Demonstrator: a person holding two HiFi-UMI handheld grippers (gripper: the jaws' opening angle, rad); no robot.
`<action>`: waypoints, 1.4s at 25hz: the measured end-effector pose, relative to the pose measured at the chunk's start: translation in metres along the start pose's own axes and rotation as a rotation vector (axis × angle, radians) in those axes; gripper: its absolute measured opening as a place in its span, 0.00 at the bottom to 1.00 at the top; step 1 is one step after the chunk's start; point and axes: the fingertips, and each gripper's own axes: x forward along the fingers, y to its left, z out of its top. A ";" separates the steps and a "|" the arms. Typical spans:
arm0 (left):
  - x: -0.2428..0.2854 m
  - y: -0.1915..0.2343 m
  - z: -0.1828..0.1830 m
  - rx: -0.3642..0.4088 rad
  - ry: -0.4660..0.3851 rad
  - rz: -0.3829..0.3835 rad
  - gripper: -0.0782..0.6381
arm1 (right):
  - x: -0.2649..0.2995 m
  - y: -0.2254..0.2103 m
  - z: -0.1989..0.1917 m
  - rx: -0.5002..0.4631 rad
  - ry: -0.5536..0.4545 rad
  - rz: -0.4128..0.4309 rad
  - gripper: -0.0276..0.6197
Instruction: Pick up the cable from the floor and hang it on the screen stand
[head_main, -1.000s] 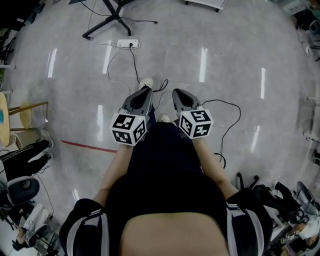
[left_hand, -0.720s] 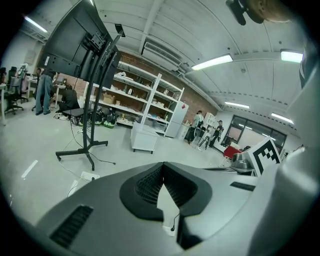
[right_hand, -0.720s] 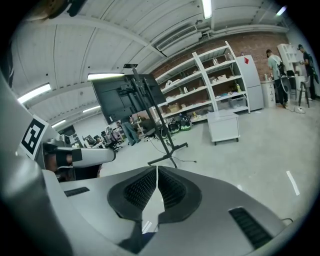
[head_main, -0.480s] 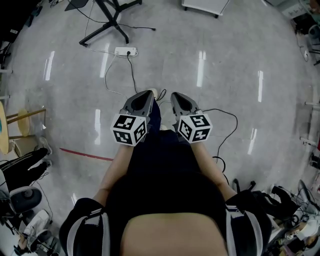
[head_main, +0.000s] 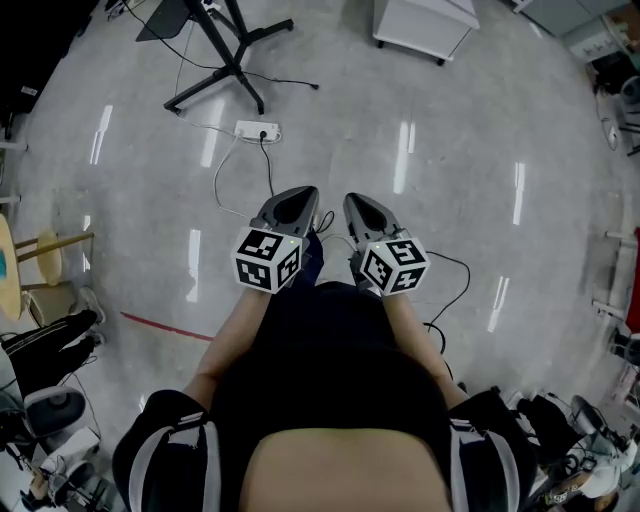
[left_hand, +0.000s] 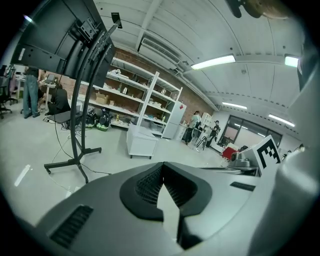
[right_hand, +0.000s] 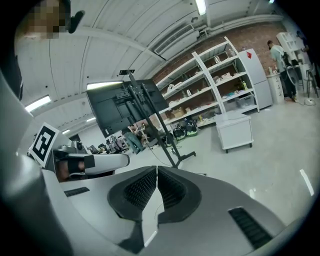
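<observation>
2 grippers are held side by side just ahead of the person's body in the head view. The left gripper (head_main: 300, 196) and the right gripper (head_main: 356, 204) are near each other but apart, both pointed forward and a bit down over the grey floor (head_main: 480, 130). In the left gripper view the claw is closed tip to tip, with nothing caught between the ribbed pads. Same deal in the right gripper view: the jaws are pressed together at the front and nothing is gripped.

The cable (head_main: 464, 268) is down on the floor, not picked up. A thin black loop of it is seen just right of the right gripper, curving round and back toward the person's right side. It's touched by neither claw. More black lead is seen ahead of the left gripper, plugged into a white power strip (head_main: 258, 130) lying flat on the floor. Whether that's all 1 cable can't be told, since the middle is hidden by the grippers.

The screen stand (head_main: 228, 62) is found at the top left of the head view, well apart from the grippers, its black legs spread on the floor beyond the power strip. In the left gripper view it's seen upright with the dark screen (left_hand: 60, 40) mounted up top. A white cabinet (head_main: 420, 25) is parked further right, and long shelves (left_hand: 135, 97) are lined up along the wall behind it.
</observation>
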 end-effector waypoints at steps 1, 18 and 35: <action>0.005 0.006 0.006 -0.001 0.000 -0.003 0.12 | 0.008 -0.004 0.007 -0.006 -0.001 -0.003 0.08; 0.057 0.095 0.061 0.007 -0.017 -0.031 0.12 | 0.110 -0.019 0.072 -0.025 -0.019 -0.010 0.08; 0.056 0.117 0.072 -0.006 -0.029 0.023 0.12 | 0.122 -0.033 0.112 -0.017 -0.097 -0.015 0.08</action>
